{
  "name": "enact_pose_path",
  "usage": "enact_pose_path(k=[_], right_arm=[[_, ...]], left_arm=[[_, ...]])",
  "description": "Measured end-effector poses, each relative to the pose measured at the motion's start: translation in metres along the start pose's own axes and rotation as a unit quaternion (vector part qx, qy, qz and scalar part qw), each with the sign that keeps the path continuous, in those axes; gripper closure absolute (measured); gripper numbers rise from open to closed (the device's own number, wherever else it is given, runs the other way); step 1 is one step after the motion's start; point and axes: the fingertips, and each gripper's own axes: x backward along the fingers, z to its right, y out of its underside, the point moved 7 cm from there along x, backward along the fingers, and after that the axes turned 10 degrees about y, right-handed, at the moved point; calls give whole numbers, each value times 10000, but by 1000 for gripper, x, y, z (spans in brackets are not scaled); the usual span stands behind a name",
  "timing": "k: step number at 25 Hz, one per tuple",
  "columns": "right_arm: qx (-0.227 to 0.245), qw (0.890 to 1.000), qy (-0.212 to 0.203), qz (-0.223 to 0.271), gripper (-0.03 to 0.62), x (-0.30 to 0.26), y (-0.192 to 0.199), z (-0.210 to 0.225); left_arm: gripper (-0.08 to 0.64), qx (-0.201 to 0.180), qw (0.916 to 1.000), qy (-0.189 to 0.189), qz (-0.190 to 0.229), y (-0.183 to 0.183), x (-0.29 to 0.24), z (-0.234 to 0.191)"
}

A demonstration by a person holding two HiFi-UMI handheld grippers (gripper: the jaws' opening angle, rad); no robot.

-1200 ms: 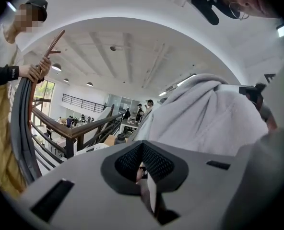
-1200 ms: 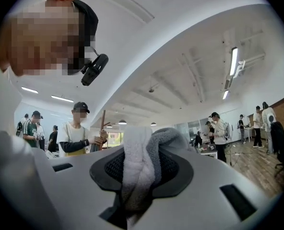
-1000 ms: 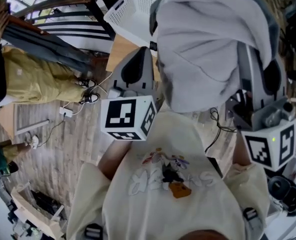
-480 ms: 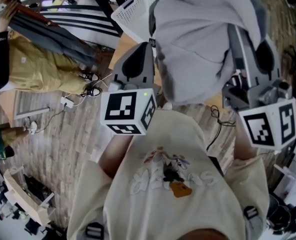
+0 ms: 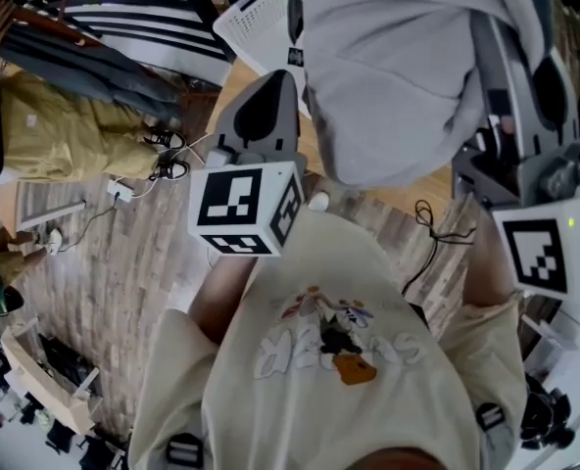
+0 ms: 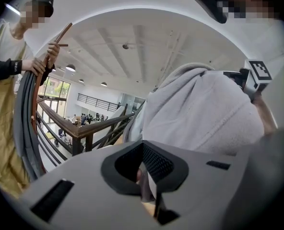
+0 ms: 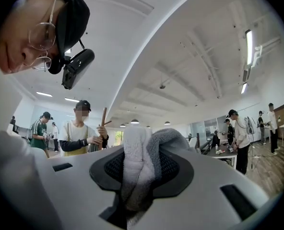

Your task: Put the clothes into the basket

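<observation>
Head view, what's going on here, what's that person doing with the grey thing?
A person is holding a grey fleece garment up in front of them with two handheld tools. The right tool is clamped on a thick fold of it. The left tool is at the garment's other side, its jaws nearly together on a thin pale strip, apparently the garment's edge. The white basket sits just beyond the left tool, and the garment is not in it yet.
</observation>
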Motion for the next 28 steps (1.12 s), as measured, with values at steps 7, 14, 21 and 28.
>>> enact_pose_path(k=[7, 14, 21, 28], right_arm=[[25, 9991, -20, -423, 475, -58, 27, -3], [-110, 9970, -109, -752, 474, -104, 54, -8], [-132, 9946, -174, -1017, 473, -148, 80, -14], [-201, 9916, -139, -1269, 472, -190, 113, -15]], left_arm=[[558, 106, 9999, 47, -48, -14, -33, -40], [558, 144, 9998, 56, -157, -25, -60, -79], [558, 197, 9992, 127, -309, -31, -89, -117], [558, 279, 9984, 192, -448, -28, -118, -155]])
